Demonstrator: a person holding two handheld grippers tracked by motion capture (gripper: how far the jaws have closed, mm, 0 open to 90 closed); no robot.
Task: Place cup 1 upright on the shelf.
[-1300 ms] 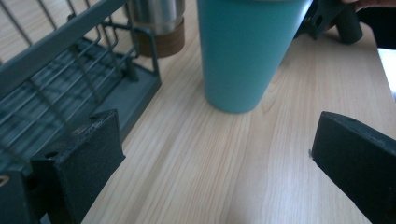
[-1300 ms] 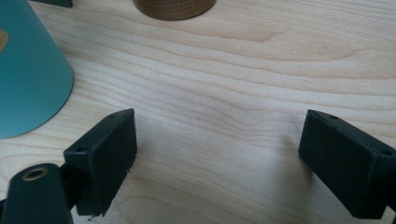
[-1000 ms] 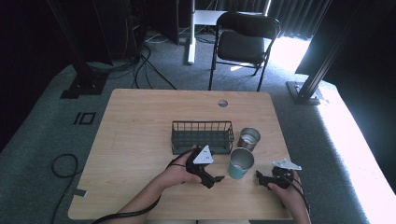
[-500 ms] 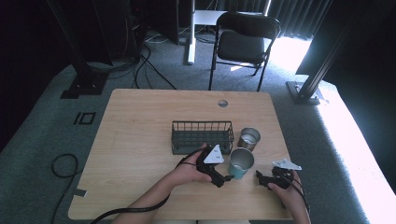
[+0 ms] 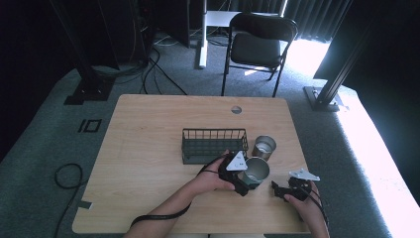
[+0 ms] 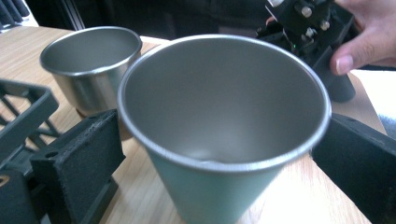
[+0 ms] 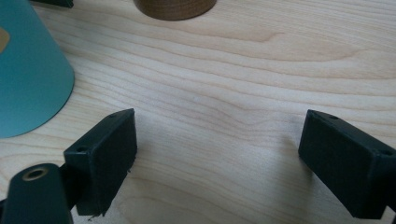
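On the wooden surface [image 5: 148, 148], the teal cup [image 5: 256, 172] stands upright near the front edge, just in front of the dark wire basket [image 5: 214, 145] and just beside a smaller steel cup [image 5: 264, 147] that stands behind it to the right. The left gripper [image 5: 246, 179] is at the teal cup: in the left gripper view its two black jaws stand spread, one on either side of the cup's body, with the cup's wide silver rim and grey inside rising between them. The left-hand pad [image 6: 77, 158] looks to be at or almost at the cup's wall, while the other jaw sits at the far side a little off the rim, so the gripper is released around the cup rather than clenched on it; whether either pad truly touches cannot be told. In that same view the steel cup [image 6: 91, 65] stands behind and to the left, touching nothing, and a corner of the basket [image 6: 21, 116] shows at the left edge. The right gripper [image 5: 277, 188] rests low over the surface to the right of the teal cup, near it but apart, held in the person's right hand [image 5: 302, 203]. In the right gripper view its jaws are spread wide with only bare wood grain between them, released and grasping nothing; the teal cup [image 7: 28, 70] shows at that view's left edge, clear of the jaws.
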